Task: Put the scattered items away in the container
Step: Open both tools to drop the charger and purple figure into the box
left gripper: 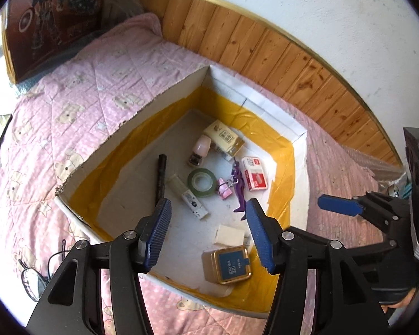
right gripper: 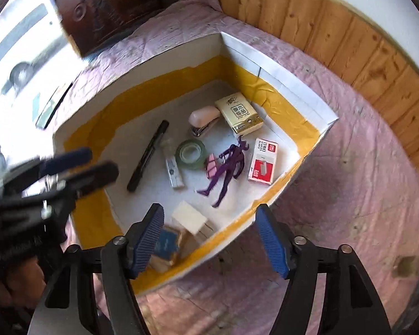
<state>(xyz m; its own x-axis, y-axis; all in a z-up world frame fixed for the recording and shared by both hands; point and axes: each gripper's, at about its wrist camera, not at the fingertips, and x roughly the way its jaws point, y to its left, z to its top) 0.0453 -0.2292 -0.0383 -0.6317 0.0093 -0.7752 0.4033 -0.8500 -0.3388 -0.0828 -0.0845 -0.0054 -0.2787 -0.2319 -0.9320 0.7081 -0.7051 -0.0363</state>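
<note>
- The left gripper (left gripper: 208, 231) hangs over the near corner of the box, its blue pads spread wide with nothing between them.
- The right gripper (right gripper: 212, 240) is likewise released, its jaws wide apart and empty; one pad sits above the box's near corner, the other above the quilt outside the wall.
- In the left wrist view the right gripper's blue finger pokes in from the right edge, over the quilt beside the box.
- Directly below the left gripper lies a gold tin with a blue label (left gripper: 228, 265), close against the box's near wall; just beyond it sits a small cream box (left gripper: 229, 234).
- The container is a white cardboard box (left gripper: 164, 95) lined low down with yellow tape, resting on a pink quilt (left gripper: 78, 89) printed with bears.
- Further in on the box floor: a purple figure (left gripper: 238, 187), a pink binder clip (left gripper: 223, 188) touching it, a green tape roll (left gripper: 201, 181), a white tube (left gripper: 190, 195) and a black marker (left gripper: 161, 177).
- Toward the far corner lie a red-and-white staple box (left gripper: 254, 173), a pink stapler (left gripper: 199, 150) and a cream tissue pack (left gripper: 223, 136).
- Outside the box, black-framed glasses (left gripper: 39, 276) lie on the quilt at lower left.
- A wood-panelled wall (left gripper: 265, 44) runs behind the bed, and a dark printed board (left gripper: 53, 14) leans at its head.
</note>
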